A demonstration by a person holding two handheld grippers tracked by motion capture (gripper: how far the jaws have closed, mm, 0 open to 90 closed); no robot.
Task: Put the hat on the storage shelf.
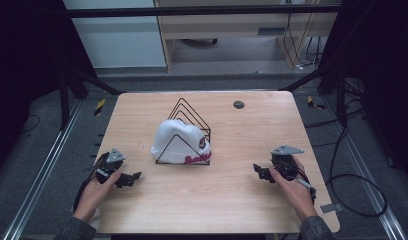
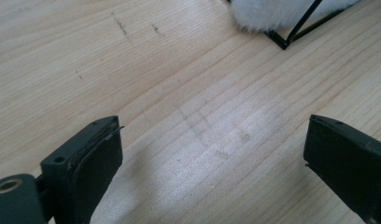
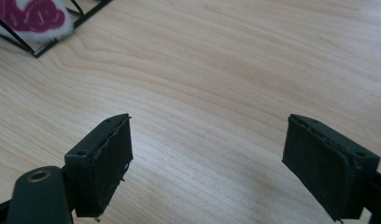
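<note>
Surroundings: dark floor and rails flank a pale wooden counter; I see a light cabinet and loose cables at the back.
Counter: wood grain, with a small dark round disc near its far edge.
Rack: I see a black wire rack of triangular loops standing at the middle of the counter.
Cap: I see a white cap with magenta lettering sitting in the rack, wires crossing its front; it is between my two grippers and well apart from both.
Left gripper: my left gripper rests low at the counter's near left, pointing inward toward the rack; its jaws stand wide apart with nothing between them.
Left gripper view: I see bare wood between the jaws, and a corner of the cap's white fabric and rack wire at the top edge.
Right gripper: my right gripper sits at the near right, aimed inward; jaws spread, holding nothing.
Right gripper view: I see the magenta lettering and the rack's corner at the top left, far from the jaws.
</note>
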